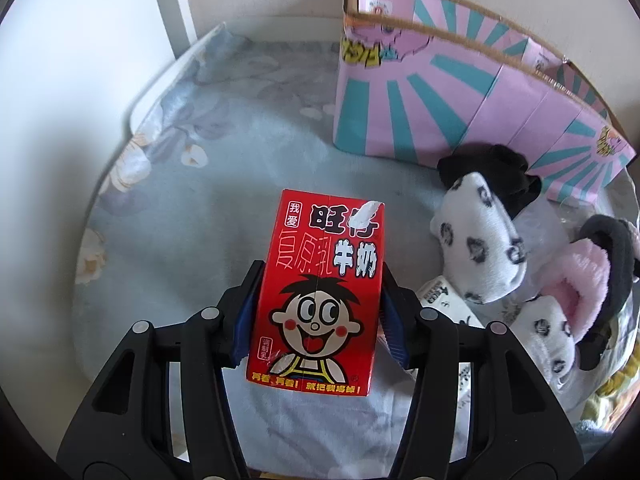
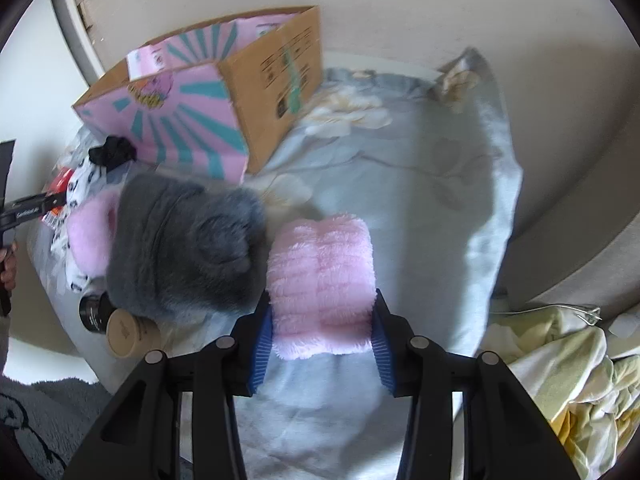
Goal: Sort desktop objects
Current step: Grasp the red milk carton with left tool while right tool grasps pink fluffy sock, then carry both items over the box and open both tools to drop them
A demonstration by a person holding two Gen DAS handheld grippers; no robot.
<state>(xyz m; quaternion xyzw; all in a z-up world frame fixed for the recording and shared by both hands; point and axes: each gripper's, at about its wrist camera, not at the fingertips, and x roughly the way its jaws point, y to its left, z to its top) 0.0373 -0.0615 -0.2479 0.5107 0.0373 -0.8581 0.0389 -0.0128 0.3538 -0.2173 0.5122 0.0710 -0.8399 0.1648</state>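
My left gripper (image 1: 320, 292) is shut on a red milk carton (image 1: 320, 280) with a cartoon face, held above the pale blue floral cloth (image 1: 200, 184). My right gripper (image 2: 322, 316) is shut on a pink fluffy sock (image 2: 322, 280), whose grey fluffy part (image 2: 180, 248) hangs to the left. A pink and teal cardboard box (image 1: 460, 92) stands open at the back right of the left wrist view; it also shows in the right wrist view (image 2: 192, 120). The other gripper (image 2: 28, 208) shows at that view's left edge.
White spotted plush socks (image 1: 476, 236) and a pink-lined grey sock (image 1: 592, 272) lie right of the carton, with a black cloth piece (image 1: 496, 164). Two small round jars (image 2: 116, 324) lie on the cloth. Yellow fabric (image 2: 568, 380) is piled at the right. A wall stands behind.
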